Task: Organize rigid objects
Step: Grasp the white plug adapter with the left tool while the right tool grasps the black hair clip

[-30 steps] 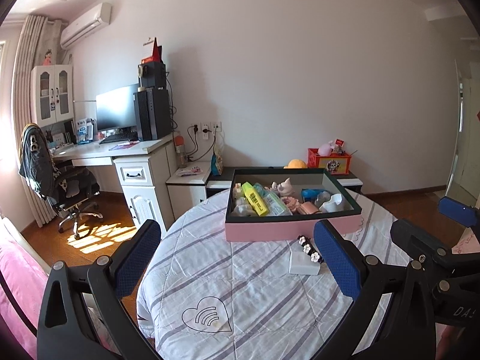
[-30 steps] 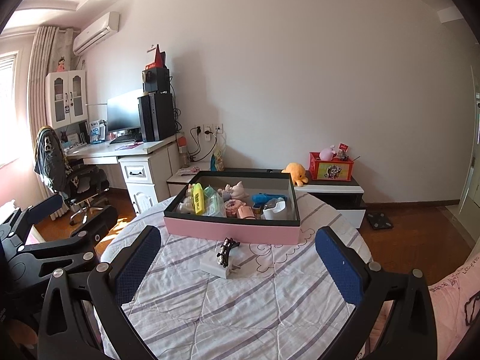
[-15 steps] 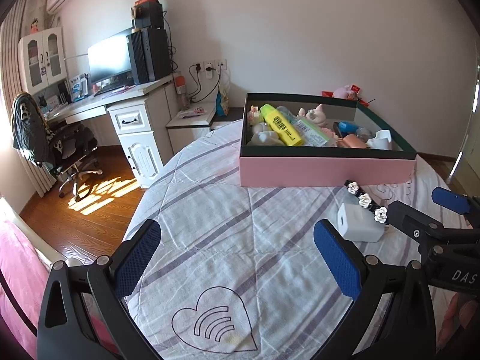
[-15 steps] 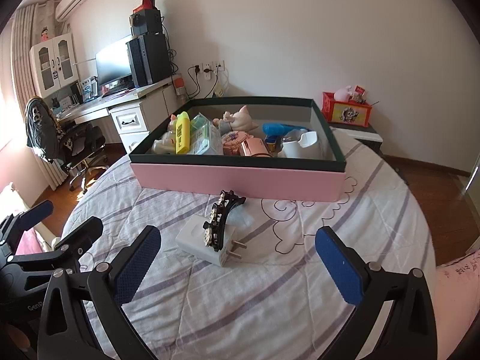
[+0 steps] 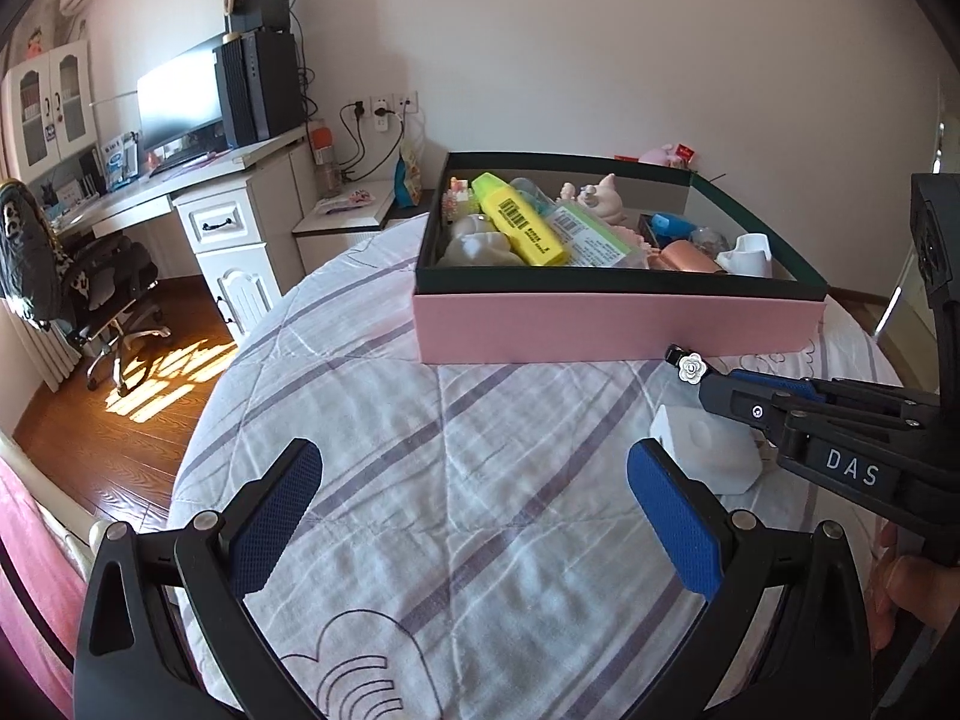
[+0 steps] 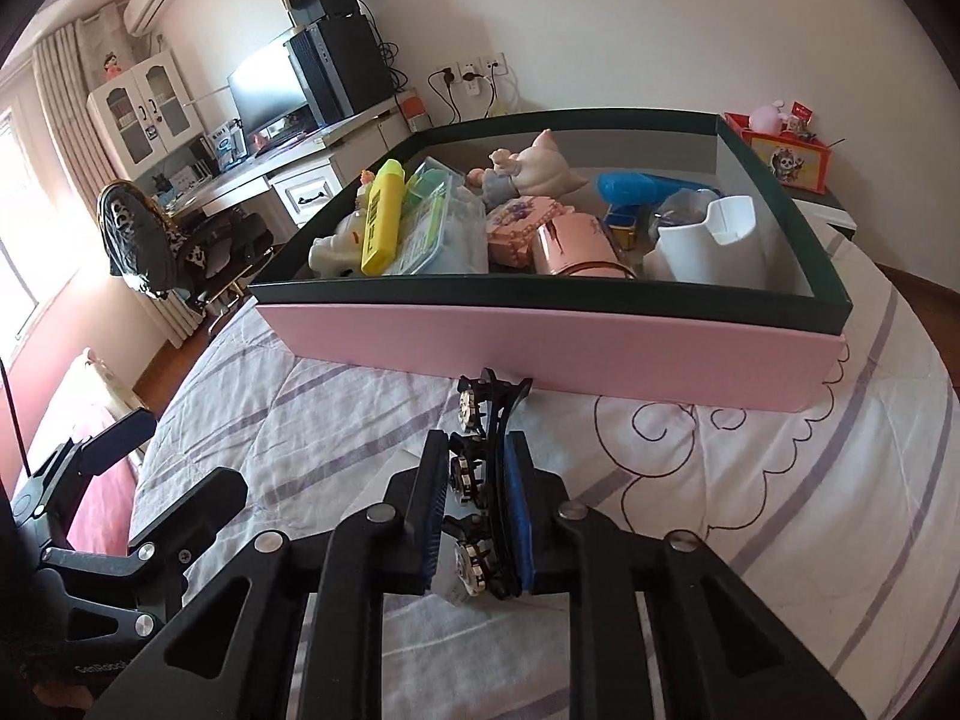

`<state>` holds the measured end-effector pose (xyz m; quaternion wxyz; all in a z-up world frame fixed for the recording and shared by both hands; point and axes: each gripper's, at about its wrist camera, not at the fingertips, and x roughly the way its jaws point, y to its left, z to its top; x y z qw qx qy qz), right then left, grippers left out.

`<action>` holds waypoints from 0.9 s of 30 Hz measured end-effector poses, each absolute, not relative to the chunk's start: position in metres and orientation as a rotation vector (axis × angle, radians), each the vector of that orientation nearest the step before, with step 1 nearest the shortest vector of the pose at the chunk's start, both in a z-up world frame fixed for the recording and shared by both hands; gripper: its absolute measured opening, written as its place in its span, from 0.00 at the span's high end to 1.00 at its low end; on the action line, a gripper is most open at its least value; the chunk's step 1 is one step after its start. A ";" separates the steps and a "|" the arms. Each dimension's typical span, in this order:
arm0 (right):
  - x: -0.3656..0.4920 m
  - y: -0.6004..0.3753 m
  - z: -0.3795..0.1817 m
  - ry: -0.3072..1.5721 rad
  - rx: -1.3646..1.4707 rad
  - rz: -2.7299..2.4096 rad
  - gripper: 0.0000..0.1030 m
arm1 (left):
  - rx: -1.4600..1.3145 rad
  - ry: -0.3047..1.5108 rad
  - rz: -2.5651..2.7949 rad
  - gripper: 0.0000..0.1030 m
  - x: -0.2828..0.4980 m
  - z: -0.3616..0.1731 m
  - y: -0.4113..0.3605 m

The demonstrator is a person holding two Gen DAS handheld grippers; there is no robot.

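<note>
Right gripper (image 6: 477, 516): low centre of its own view, clamped on the black hair clip (image 6: 486, 456) with white flowers.
Hair clip: on top of the white charger (image 5: 708, 456), just before the pink box (image 6: 552, 348).
Left gripper (image 5: 474, 516): spread wide over the striped quilt (image 5: 420, 420), nothing between the pads.
Box contents: yellow marker (image 6: 381, 216), pig figure (image 6: 540, 165), white cup (image 6: 714, 240), packed close.
Upper left: desk (image 5: 198, 174), monitor (image 5: 177, 96), chair (image 5: 66, 276).

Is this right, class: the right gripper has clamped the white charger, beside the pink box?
Not quite. The right gripper has clamped the black flowered hair clip, not the white charger, beside the pink box. The right wrist view shows it.
</note>
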<state>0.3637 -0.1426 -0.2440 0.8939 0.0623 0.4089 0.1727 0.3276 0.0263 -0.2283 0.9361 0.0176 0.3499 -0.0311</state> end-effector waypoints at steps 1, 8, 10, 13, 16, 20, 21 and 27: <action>0.362 -0.146 -0.244 0.843 0.133 0.353 0.82 | 0.036 0.717 -0.079 0.00 0.327 -0.228 0.021; 0.335 -0.180 -0.240 0.813 0.122 0.273 0.82 | 0.094 0.749 -0.179 0.00 0.325 -0.230 -0.026; 0.325 -0.191 -0.240 0.804 0.112 0.243 0.82 | 0.120 0.764 -0.217 0.00 0.325 -0.234 -0.042; 0.318 -0.208 -0.243 0.805 0.121 0.220 0.82 | 0.158 0.794 -0.235 0.00 0.329 -0.242 -0.063; 0.312 -0.218 -0.247 0.809 0.114 0.199 0.82 | 0.171 0.834 -0.231 0.00 0.336 -0.249 -0.073; 0.314 -0.223 -0.253 0.816 0.120 0.193 0.82 | 0.137 0.917 -0.230 0.00 0.353 -0.260 -0.076; 0.314 -0.222 -0.254 0.818 0.120 0.200 0.82 | 0.126 0.927 -0.221 0.00 0.356 -0.262 -0.074; 0.321 -0.219 -0.257 0.830 0.111 0.192 0.81 | 0.110 0.910 -0.213 0.18 0.360 -0.261 -0.074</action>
